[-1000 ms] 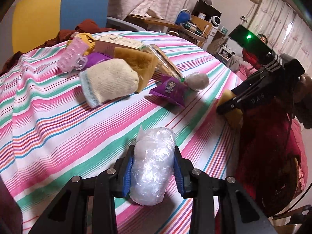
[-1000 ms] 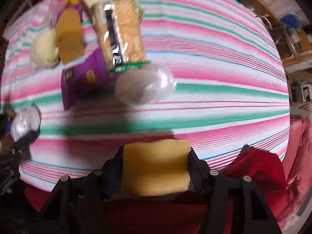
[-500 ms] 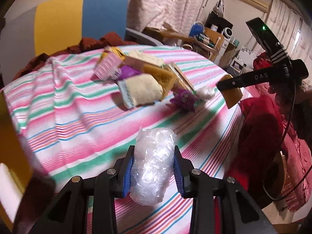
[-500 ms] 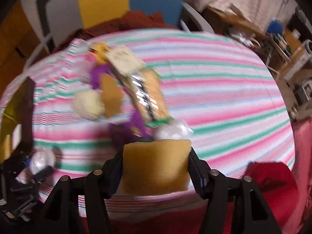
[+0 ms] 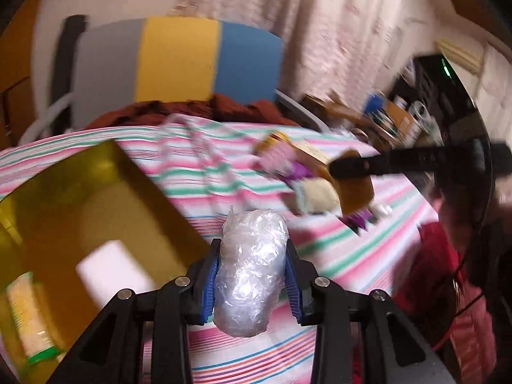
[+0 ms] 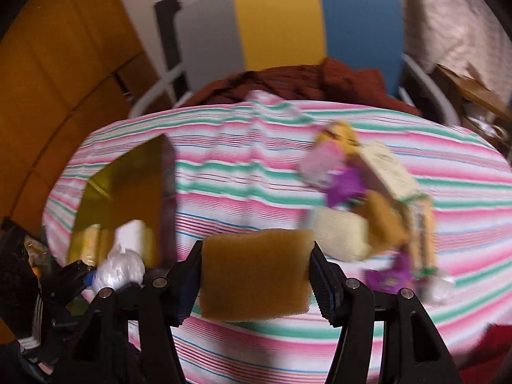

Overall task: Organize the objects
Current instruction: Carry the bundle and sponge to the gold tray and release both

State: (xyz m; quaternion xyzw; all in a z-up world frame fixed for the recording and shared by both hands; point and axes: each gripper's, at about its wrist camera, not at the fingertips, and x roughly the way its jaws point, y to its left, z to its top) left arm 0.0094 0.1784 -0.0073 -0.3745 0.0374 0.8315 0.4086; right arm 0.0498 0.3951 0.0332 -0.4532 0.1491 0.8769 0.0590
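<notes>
Gripping a plastic-wrapped bundle [image 5: 250,267], the left gripper [image 5: 252,280] hung just beside the gold box [image 5: 105,192]; the right gripper [image 6: 256,283] clamped a sponge [image 6: 256,273] above the striped cloth [image 6: 243,172], near the pile [image 6: 361,204]

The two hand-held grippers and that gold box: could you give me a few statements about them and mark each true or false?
1. The left hand-held gripper holds a clear plastic-wrapped bundle. True.
2. The right hand-held gripper is open. False: it is shut on a yellow sponge.
3. The gold box holds nothing. False: a white item and a packet lie inside.
4. The tablecloth is striped. True.
</notes>
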